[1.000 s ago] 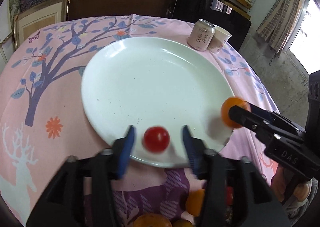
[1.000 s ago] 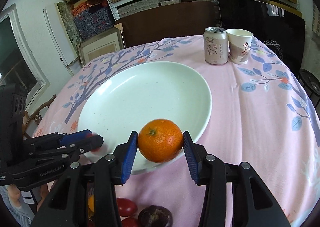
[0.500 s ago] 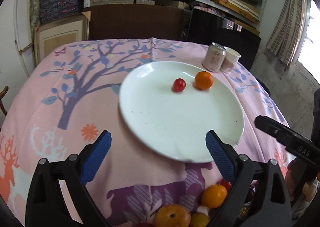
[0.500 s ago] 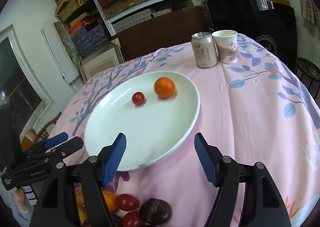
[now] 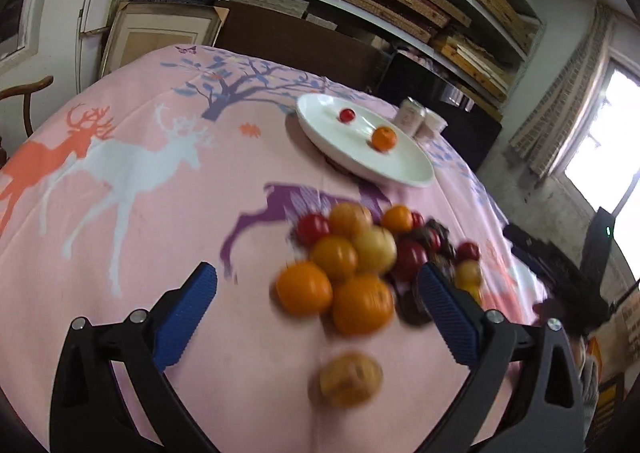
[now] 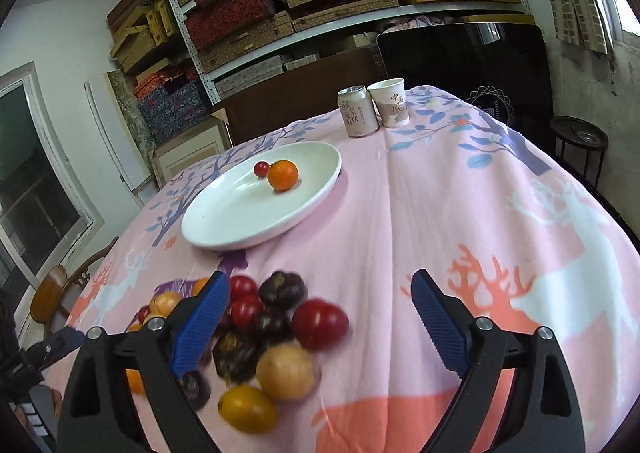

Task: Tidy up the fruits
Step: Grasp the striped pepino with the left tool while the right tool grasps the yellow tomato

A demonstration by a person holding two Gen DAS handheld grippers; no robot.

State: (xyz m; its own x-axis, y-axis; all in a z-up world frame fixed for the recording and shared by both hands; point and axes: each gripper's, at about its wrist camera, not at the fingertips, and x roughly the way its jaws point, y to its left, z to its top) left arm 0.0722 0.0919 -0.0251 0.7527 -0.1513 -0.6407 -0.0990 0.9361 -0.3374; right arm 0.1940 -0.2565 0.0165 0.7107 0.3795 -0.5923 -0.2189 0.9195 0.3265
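Note:
A white plate (image 5: 400,169) (image 6: 240,213) lies far ahead on the pink cloth. On it rest a mandarin (image 5: 384,138) (image 6: 283,174) and a small red tomato (image 5: 347,115) (image 6: 261,168). A pile of loose fruit (image 5: 352,253) (image 6: 280,333), orange, red, yellow and dark purple, lies close in front of both grippers. My left gripper (image 5: 316,273) hovers over the pile, its jaws still opening wide and gripping nothing. My right gripper (image 6: 320,279) is above the pile's right side, jaws also opening, with nothing held between them.
A drink can (image 6: 357,113) and a paper cup (image 6: 390,102) stand beyond the plate near the table's far edge. A wooden chair (image 6: 60,285) is at the left, a black stool (image 6: 580,141) at the right. Shelves of boxes fill the back wall.
Both grippers let go of their fruit on the plate, the left its tomato and the right its mandarin. Both opened wide and pulled back from the plate to the fruit pile.

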